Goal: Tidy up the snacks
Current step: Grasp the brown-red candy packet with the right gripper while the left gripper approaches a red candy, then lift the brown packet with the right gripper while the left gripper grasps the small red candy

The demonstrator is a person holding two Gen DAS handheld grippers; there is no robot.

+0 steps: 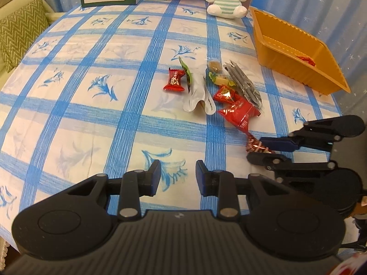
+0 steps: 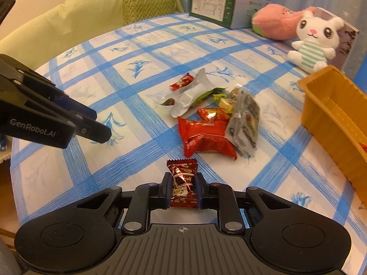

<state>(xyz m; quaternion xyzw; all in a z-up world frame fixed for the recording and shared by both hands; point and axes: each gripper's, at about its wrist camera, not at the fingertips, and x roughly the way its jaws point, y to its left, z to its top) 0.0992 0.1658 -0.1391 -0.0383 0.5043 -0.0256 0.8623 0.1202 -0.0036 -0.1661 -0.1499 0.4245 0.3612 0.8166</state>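
Blue-checked tabletop (image 2: 137, 45); right claw (image 2: 183, 192) clamped on dark-red candy (image 2: 183, 178); left claw (image 1: 176, 178) part open, empty; snack pile (image 2: 213, 119) at 12 o'clock; yellow tray (image 2: 332, 105) at 2.

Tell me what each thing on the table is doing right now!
Right claw: shut on the dark red candy.
Left claw: open, holding nothing.
Yellow tray: upright, one red candy inside.
Silver wrapper: torn open, lying flat.
Big red packet: sealed, on the cloth.
Bunny toy: sitting upright.
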